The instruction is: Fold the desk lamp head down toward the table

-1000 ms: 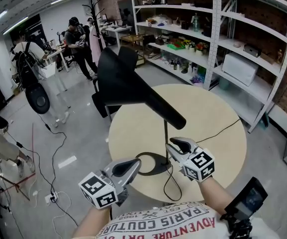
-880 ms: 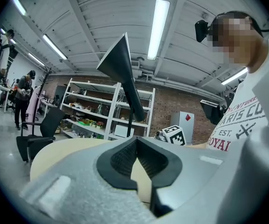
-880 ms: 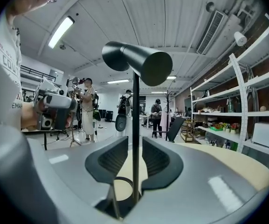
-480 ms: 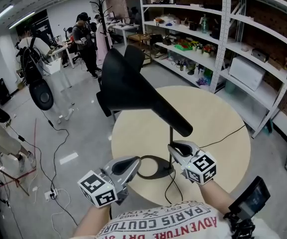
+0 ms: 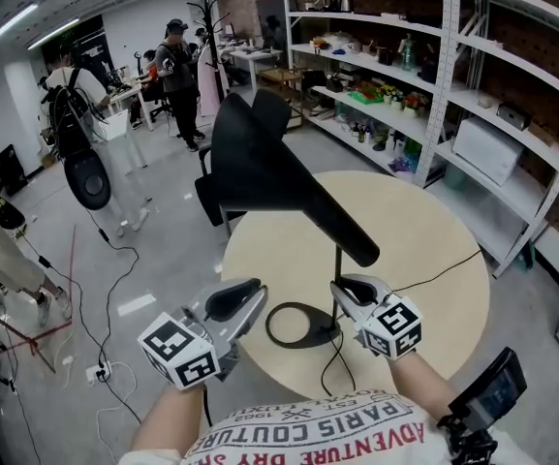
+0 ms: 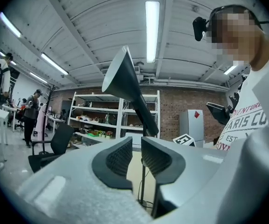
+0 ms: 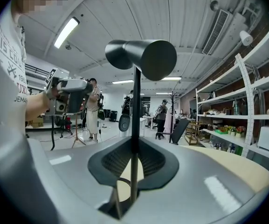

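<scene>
**Location.** The head view alone shows the placement. The desk lamp (image 5: 335,271) stands on the round table (image 5: 424,250), and its ring base (image 5: 294,325) sits near the edge closest to the person. The left gripper (image 5: 248,292) hangs off the table edge, left of the base and clear of it.

**Claw state.** Only the right gripper view shows the grip. The right gripper (image 7: 133,157) is clamped on the thin upright stem (image 7: 134,101), with a pad pressing on each side. The left gripper view shows that gripper's jaws narrowly apart and opening, with nothing between the pads. The stem stands beyond the gap.

**Orientation.** The lamp head (image 5: 260,168) is a black cone. Its long axis runs from the narrow end above the stem to the wide mouth. In the left gripper view the axis tilts, with the mouth raised and aimed up and away from the person.
</scene>
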The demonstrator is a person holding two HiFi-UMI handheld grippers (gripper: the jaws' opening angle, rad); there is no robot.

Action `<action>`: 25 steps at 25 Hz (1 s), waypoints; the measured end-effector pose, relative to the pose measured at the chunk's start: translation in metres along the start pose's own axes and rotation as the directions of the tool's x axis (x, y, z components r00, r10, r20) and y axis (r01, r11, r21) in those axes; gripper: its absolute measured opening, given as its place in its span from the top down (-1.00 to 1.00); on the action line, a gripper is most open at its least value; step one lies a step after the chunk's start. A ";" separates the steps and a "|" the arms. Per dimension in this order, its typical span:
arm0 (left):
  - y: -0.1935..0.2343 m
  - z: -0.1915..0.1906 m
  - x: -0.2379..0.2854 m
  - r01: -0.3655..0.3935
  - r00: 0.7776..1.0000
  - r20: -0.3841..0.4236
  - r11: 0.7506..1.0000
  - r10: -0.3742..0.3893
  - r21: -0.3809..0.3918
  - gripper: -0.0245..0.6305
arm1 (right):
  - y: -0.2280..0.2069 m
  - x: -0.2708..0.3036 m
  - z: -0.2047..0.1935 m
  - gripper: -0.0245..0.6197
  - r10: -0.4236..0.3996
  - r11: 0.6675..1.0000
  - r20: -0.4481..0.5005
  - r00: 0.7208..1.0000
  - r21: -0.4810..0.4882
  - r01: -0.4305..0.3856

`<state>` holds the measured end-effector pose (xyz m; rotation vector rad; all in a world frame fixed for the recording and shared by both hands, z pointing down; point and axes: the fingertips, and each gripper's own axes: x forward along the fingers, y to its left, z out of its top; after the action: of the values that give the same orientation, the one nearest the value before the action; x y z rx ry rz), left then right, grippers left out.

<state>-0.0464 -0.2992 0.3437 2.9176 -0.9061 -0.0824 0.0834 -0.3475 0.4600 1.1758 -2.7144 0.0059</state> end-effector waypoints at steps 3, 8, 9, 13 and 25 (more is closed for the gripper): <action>0.008 0.030 -0.009 -0.003 0.999 0.044 0.999 0.001 0.041 0.64 | 0.002 0.000 0.000 0.79 0.005 1.000 0.005 1.000 0.004 -0.005; 0.012 0.079 -0.012 0.016 0.998 0.060 0.990 -0.025 0.142 0.53 | 0.003 0.003 0.000 0.79 0.012 1.000 0.003 1.000 0.002 -0.012; 0.012 0.087 -0.012 0.018 0.997 0.065 0.988 -0.028 0.154 0.48 | 0.002 0.003 0.000 0.79 0.012 1.000 0.003 1.000 0.002 -0.012; 0.013 0.115 -0.011 0.028 0.996 0.083 0.982 -0.044 0.187 0.47 | 0.001 0.002 -0.003 0.79 0.016 1.000 -0.006 1.000 0.004 -0.016; 0.015 0.160 0.008 0.065 0.991 0.098 0.974 -0.088 0.215 0.51 | -0.001 0.004 0.001 0.79 0.022 1.000 -0.005 1.000 0.020 -0.022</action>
<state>-0.0602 -0.3265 0.1855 3.1735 -0.8657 -0.1581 0.0815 -0.3514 0.4595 1.1495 -2.7293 0.0395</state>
